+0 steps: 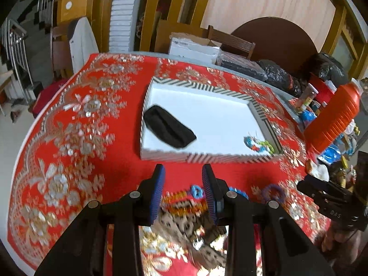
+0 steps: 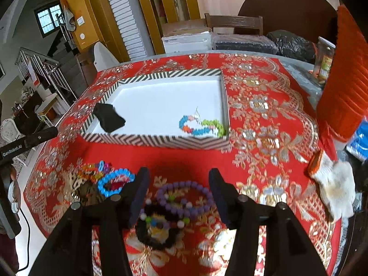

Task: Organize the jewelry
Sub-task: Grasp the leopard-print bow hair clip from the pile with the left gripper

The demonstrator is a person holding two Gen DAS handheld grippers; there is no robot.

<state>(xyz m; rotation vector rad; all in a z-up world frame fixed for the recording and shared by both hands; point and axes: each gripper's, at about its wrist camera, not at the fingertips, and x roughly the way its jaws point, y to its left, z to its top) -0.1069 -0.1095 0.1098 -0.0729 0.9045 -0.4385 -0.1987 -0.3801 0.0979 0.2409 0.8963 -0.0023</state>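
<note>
While both grippers' jaws are standing spread and empty, the striped box (image 2: pixel 161 141) is holding a beaded bracelet (image 2: pixel 202 125) and black pouch (image 2: pixel 109 117).

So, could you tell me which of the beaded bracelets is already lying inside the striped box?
The multicoloured beaded bracelet, in the box's near right corner; the purple and blue ones lie on the cloth.

The left gripper (image 1: pixel 183 172) sits low in the frame's centre, jaws parted and empty. The right gripper (image 2: pixel 178 177), also bottom centre, holds its jaws wider, nothing between them.
</note>
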